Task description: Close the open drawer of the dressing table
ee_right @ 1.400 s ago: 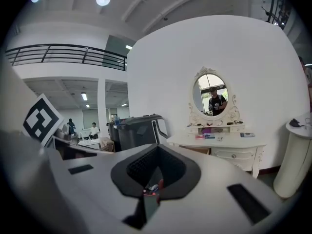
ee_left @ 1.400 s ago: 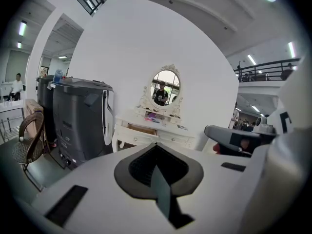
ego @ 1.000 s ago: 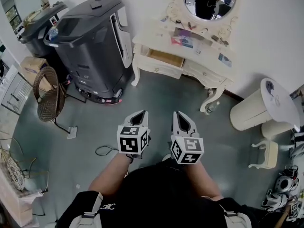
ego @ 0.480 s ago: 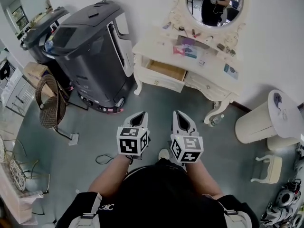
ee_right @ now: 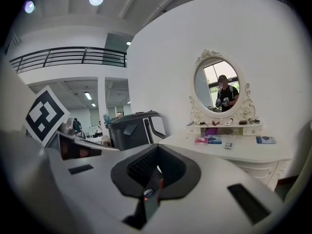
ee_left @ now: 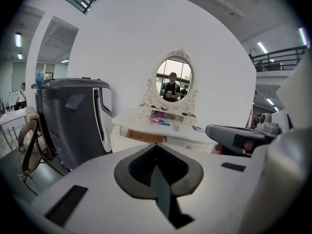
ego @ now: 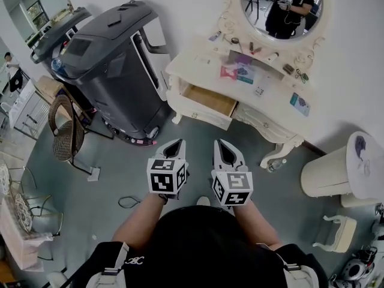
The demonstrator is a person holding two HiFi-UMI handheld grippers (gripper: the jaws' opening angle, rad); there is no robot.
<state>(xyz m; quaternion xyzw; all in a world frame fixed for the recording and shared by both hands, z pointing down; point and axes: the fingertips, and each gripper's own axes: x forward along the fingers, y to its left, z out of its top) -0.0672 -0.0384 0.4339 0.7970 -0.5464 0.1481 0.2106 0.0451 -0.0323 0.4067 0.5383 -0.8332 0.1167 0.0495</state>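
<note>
Cream-painted dressing bench (ego: 198,65) stands against the white wall, with a dark grey machine (ego: 114,53) just beside its left end. The bench's left drawer (ego: 207,101) is pulled out, its wooden inside showing. The drawer's long axis runs along the bench front, and its face points out toward the person. Bare grey floor (ego: 198,134) lies open between that face and both grippers, which are well apart from it. The left gripper (ego: 176,143) and right gripper (ego: 221,143) sit side by side, jaws closed together, holding nothing.
</note>
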